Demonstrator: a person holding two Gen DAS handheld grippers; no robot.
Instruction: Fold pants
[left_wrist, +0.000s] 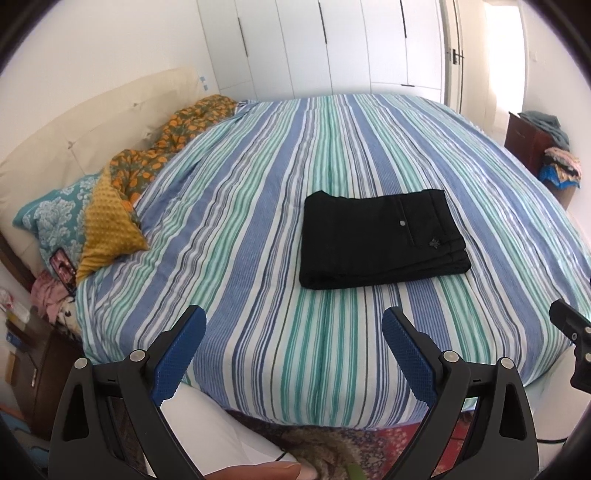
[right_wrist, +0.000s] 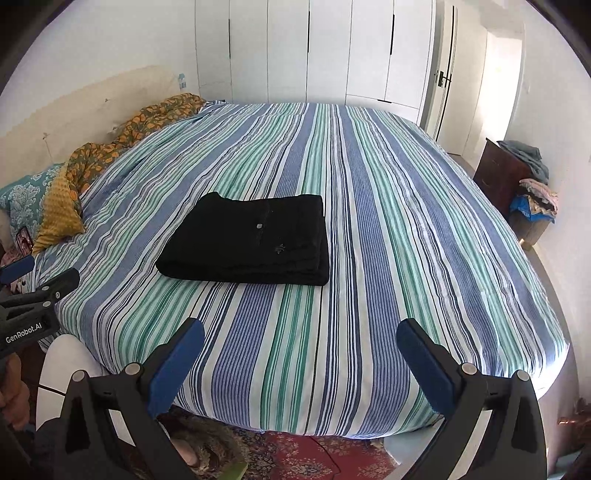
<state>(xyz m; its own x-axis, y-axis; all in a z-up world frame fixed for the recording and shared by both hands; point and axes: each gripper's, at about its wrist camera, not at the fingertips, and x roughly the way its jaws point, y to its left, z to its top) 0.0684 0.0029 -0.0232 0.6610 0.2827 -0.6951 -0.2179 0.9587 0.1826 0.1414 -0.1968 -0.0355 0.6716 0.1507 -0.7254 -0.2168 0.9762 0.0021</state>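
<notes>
On the striped bed (left_wrist: 258, 221) lies one pair of black pants (left_wrist: 380, 240), folded into a flat rectangle near the middle. Two hand-held grippers, left (left_wrist: 293, 350) and right (right_wrist: 300, 363), hover apart, both spread wide and empty. Three pillows (left_wrist: 110, 218) line the headboard side.

Both wrist cameras look from the foot edge of the bed (left_wrist: 332, 155), slightly above it, facing across the striped cover toward the white wardrobe (right_wrist: 325, 48). The left view sits further left, so the folded pants (left_wrist: 380, 240) fall right of centre; the right view shows them left. Both share bed, wardrobe and pillows (left_wrist: 66, 218).
</notes>
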